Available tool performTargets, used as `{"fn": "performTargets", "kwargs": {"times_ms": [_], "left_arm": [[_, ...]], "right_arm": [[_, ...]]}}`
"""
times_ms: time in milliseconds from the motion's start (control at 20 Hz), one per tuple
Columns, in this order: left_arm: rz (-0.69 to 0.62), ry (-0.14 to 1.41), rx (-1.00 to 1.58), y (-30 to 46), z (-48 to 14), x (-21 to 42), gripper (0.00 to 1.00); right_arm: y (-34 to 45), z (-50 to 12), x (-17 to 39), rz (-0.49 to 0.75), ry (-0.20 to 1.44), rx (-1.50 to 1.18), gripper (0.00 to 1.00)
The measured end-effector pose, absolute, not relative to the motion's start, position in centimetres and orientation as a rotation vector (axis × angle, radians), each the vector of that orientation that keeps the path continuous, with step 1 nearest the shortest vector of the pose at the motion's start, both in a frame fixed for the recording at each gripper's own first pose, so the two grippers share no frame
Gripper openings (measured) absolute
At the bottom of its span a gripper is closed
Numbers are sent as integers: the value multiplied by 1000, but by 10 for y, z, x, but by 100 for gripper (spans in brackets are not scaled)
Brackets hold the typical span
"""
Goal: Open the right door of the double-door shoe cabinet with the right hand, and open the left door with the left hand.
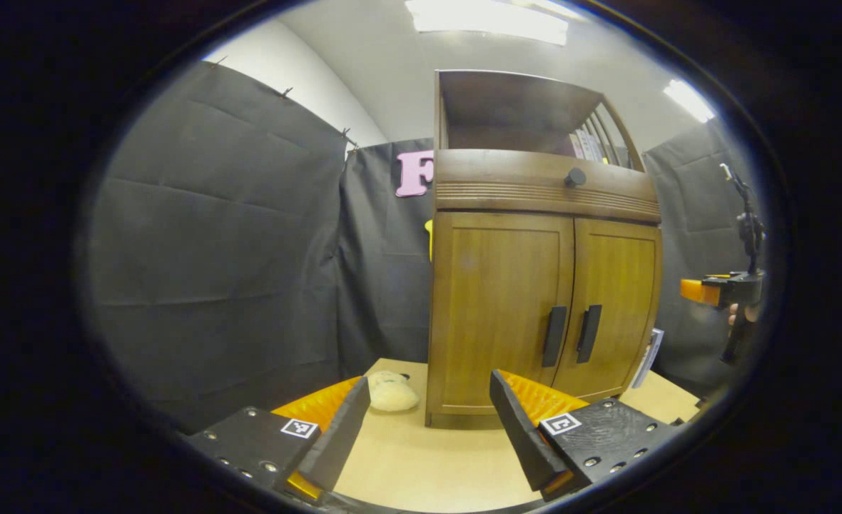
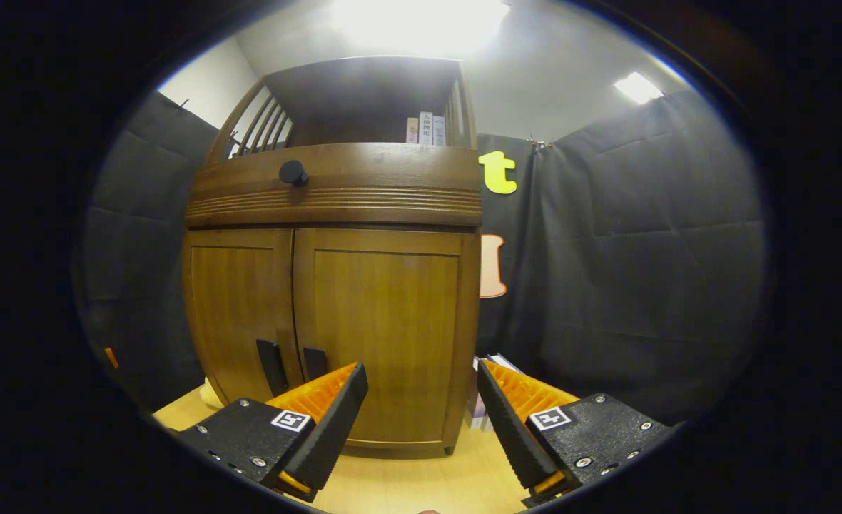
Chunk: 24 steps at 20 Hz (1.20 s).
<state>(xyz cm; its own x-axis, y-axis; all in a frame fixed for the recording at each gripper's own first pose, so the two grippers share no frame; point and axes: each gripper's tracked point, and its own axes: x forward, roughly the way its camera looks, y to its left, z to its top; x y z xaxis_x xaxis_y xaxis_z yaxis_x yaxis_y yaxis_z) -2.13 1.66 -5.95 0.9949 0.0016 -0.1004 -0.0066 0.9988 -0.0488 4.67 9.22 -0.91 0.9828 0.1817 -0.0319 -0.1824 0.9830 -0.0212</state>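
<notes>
On the pale table (image 1: 421,457) the brown wooden double-door shoe cabinet (image 2: 335,300) stands closed. Both grippers (image 2: 421,421) (image 1: 428,428) are held wide and empty; the right door's black handle (image 2: 314,364) should be approached squarely.

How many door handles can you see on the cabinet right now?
2. Both are vertical bar handles side by side at the centre seam: the left door handle on the left door and the right door handle on the right door. Both doors are closed.
</notes>
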Motion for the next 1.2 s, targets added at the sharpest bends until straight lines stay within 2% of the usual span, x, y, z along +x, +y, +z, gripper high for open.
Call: {"fn": "performTargets", "kwargs": {"times_ms": [50, 150, 200, 350, 400, 450, 750, 800, 850, 1100, 1150, 1200], "left_arm": [[0, 107, -59, 16, -62, -25, 100], [3, 110, -58, 18, -63, -31, 96], [6, 111, -51, 19, -62, -35, 100], [22, 113, -35, 23, -60, -43, 100], [31, 116, -36, 25, -61, -47, 96], [41, 121, -41, 28, -64, -49, 100], [111, 162, -43, 51, -77, -68, 100], [120, 161, -26, 54, -76, -70, 96], [126, 162, -15, 55, -76, -72, 100], [115, 179, -50, 48, -83, -75, 100], [113, 180, -52, 47, -84, -75, 100], [111, 179, -46, 48, -83, -75, 88]], "right_arm": [[103, -8, 53, 206, 36, -18, 96], [125, -7, 65, 246, 42, -15, 95], [135, -9, 70, 266, 47, -18, 96], [171, -21, 89, 337, 80, -19, 96], [180, -25, 96, 351, 92, -17, 96], [188, -27, 102, 357, 96, -14, 95], [220, -54, 142, 353, 132, -29, 96], [223, -59, 147, 355, 149, -22, 96], [228, -64, 152, 359, 164, -15, 96], [243, -88, 161, 358, 220, -33, 96], [247, -92, 162, 357, 235, -35, 93], [250, -94, 162, 357, 248, -32, 91]]}}
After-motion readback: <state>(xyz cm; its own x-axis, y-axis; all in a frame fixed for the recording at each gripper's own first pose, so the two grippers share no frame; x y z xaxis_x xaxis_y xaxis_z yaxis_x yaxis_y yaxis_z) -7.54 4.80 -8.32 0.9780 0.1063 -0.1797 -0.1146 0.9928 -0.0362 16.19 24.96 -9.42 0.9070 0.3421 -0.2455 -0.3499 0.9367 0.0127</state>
